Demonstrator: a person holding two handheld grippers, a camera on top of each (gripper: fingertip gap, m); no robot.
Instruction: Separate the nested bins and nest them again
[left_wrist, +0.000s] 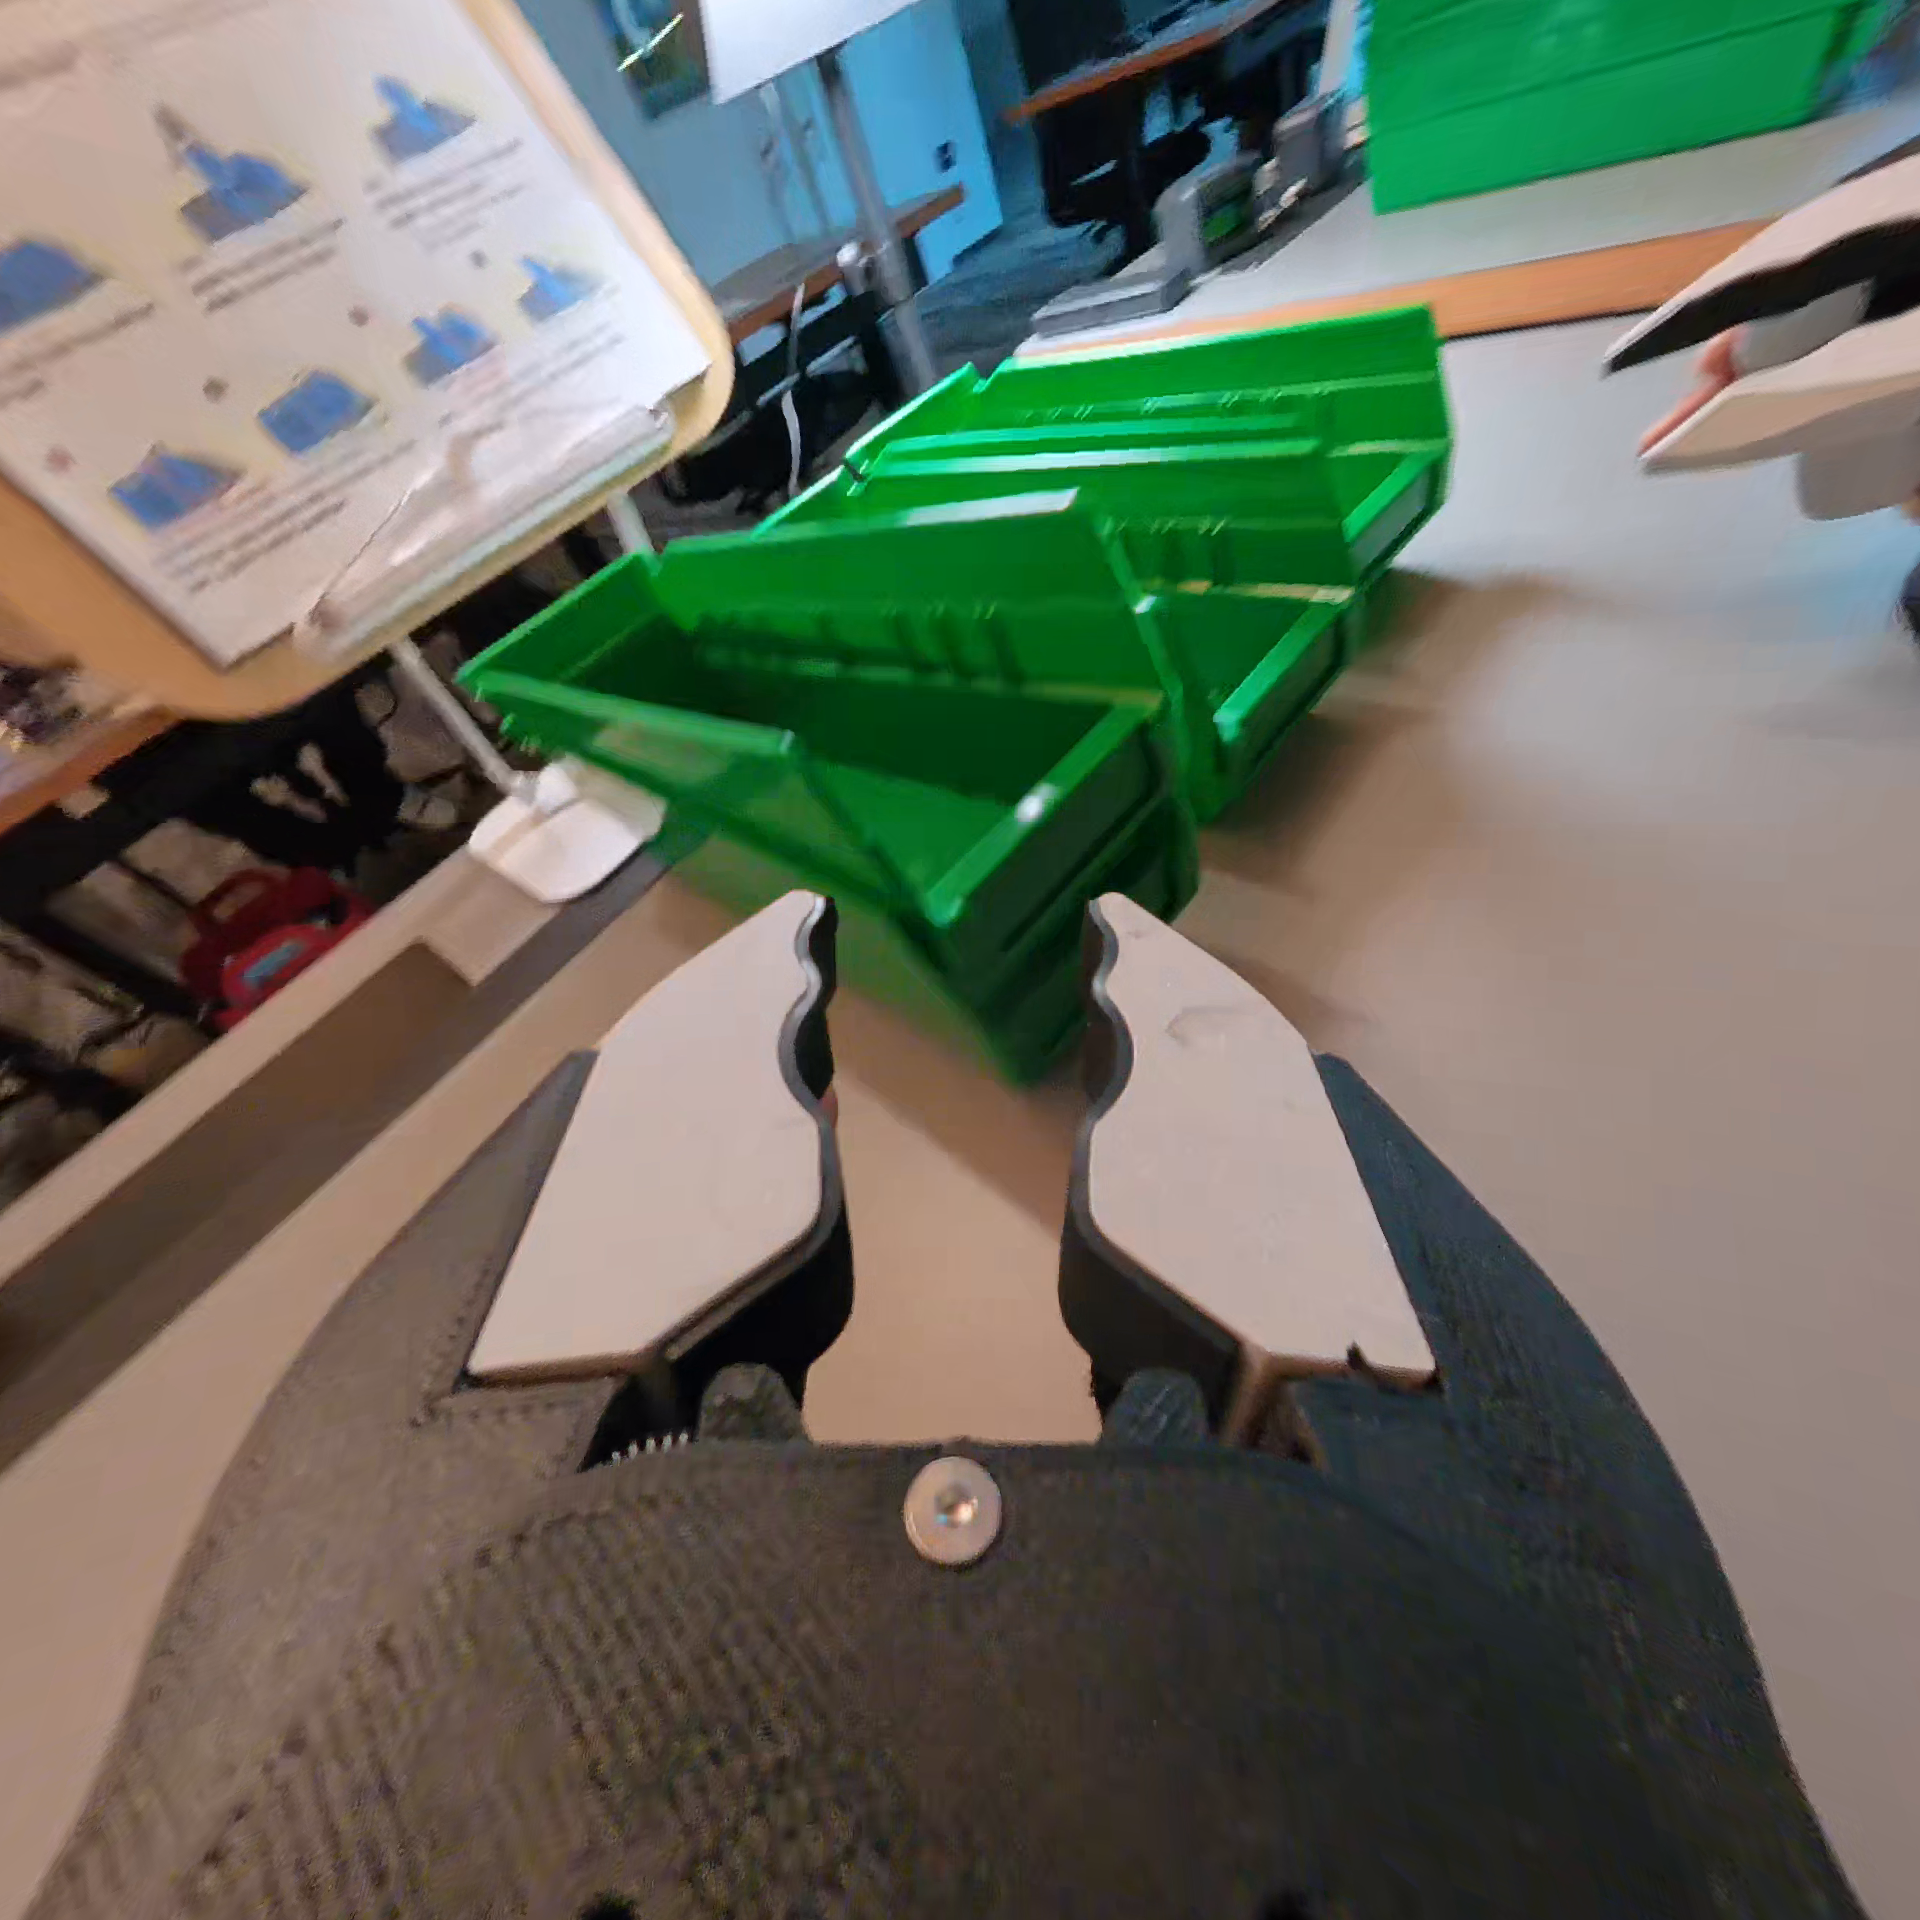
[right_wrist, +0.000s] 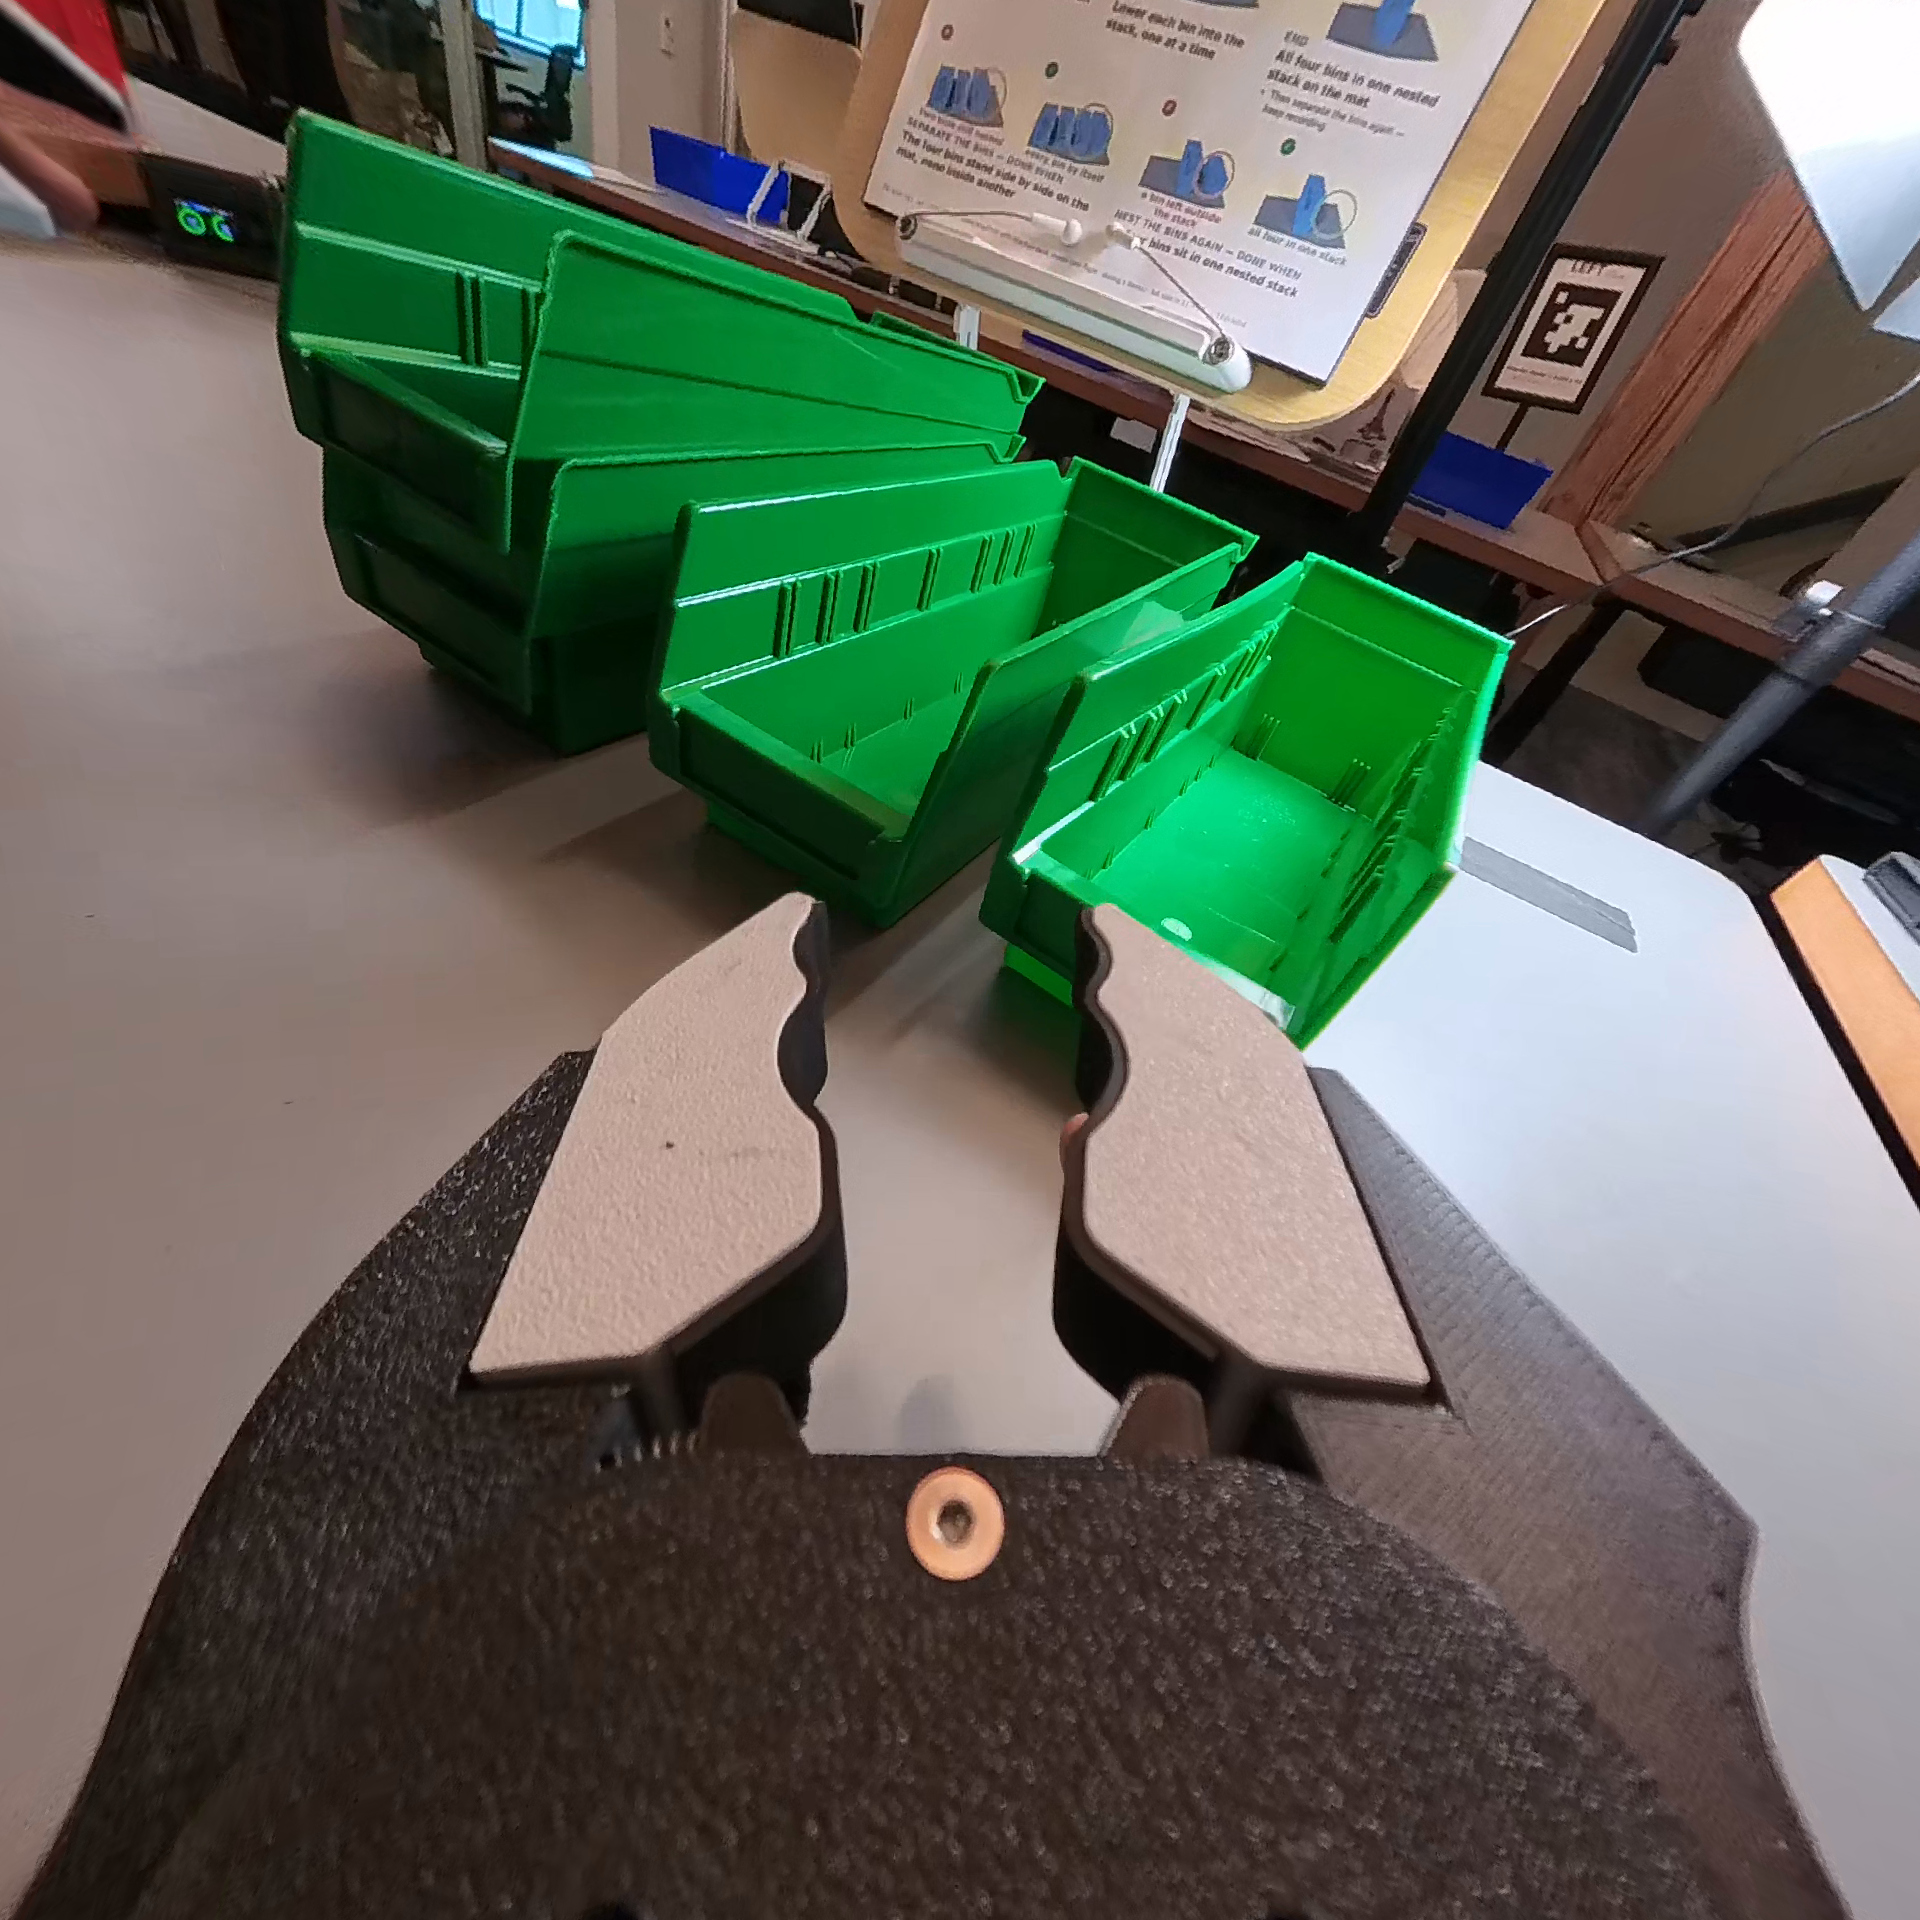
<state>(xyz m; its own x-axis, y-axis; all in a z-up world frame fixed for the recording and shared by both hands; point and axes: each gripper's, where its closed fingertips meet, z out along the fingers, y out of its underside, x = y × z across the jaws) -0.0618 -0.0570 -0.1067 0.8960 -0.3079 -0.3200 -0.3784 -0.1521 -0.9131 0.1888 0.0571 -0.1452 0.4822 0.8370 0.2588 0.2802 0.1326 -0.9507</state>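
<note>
Green plastic bins stand in a row on the grey table (right_wrist: 312, 935). In the right wrist view, a nested stack (right_wrist: 468, 488) with its top bin tilted is at the left, a single bin (right_wrist: 883, 707) is in the middle, and another single bin (right_wrist: 1247, 831) is at the right. My right gripper (right_wrist: 951, 925) is open and empty, just in front of the right-hand bin. In the left wrist view, my left gripper (left_wrist: 956, 925) is open, and the front corner of the nested stack (left_wrist: 997, 914) sits at its fingertips. The right gripper (left_wrist: 1766, 353) shows at the upper right.
A clipboard with an instruction sheet (right_wrist: 1143, 156) stands on a post behind the bins, also in the left wrist view (left_wrist: 312, 312). The table's edge (left_wrist: 312, 1039) runs close on the left. A grey tape strip (right_wrist: 1548, 894) lies right of the bins. Large green bins (left_wrist: 1610, 94) stand on a far table. The grippers' ends are close to 30 cm from one another. About 9 cm separates my left fingertips from the nested stack (right_wrist: 468, 488). It turns up in the left wrist view (left_wrist: 1128, 779) as well.
</note>
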